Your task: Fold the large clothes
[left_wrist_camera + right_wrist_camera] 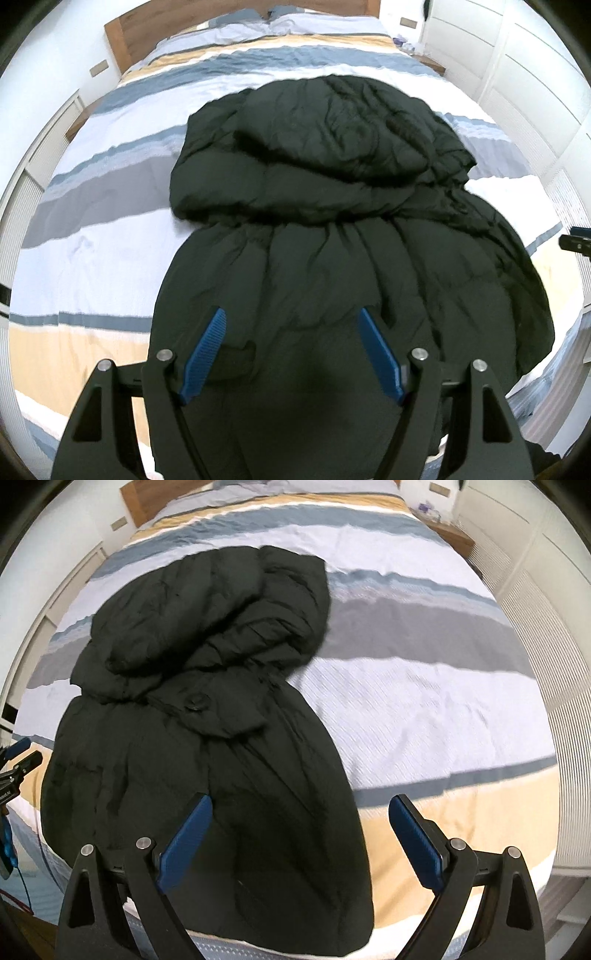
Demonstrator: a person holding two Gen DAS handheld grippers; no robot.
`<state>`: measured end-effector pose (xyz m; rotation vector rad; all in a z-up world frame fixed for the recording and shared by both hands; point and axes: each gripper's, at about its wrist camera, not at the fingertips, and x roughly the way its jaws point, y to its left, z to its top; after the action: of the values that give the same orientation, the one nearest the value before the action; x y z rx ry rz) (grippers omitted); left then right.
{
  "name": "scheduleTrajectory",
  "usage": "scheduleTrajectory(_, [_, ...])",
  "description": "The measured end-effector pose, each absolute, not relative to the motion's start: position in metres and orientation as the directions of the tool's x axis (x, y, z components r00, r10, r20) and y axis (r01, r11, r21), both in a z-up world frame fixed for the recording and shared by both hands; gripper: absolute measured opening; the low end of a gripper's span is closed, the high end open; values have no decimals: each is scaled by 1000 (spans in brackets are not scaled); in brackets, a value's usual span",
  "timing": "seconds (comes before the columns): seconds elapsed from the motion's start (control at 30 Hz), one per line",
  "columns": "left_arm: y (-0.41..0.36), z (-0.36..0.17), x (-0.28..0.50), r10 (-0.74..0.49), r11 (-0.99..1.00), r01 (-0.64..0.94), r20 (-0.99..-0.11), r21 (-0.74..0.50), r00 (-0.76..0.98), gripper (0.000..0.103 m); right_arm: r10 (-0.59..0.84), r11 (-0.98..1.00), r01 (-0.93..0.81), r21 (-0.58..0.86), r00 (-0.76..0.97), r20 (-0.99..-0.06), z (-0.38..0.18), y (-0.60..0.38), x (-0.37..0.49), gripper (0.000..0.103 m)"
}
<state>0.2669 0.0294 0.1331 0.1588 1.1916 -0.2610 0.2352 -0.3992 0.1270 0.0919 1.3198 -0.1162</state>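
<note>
A large black puffer coat (332,221) lies lengthwise on the striped bed, hood end far from me and hem at the near edge; it also shows in the right wrist view (207,720). Its upper part looks folded over the body. My left gripper (291,317) is open and empty, hovering over the coat's lower part. My right gripper (301,805) is open and empty, above the coat's right hem edge. The left gripper's tip (22,753) shows at the far left of the right wrist view.
The bed cover (424,701) has blue, grey, white and tan stripes. A wooden headboard (125,26) is at the far end. White wardrobe doors (535,92) line the right side, and a nightstand (452,535) stands at the far right.
</note>
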Motion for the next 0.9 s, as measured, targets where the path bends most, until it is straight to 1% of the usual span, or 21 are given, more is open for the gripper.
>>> scheduleTrajectory(0.53, [94, 109, 239, -35, 989, 149, -957, 9, 289, 78, -53, 963, 270, -16, 132, -990, 107, -439, 190, 95])
scheduleTrajectory(0.9, [132, 98, 229, 8, 997, 75, -965, 29, 263, 80, -59, 948, 317, -33, 72, -996, 96, -448, 171, 97])
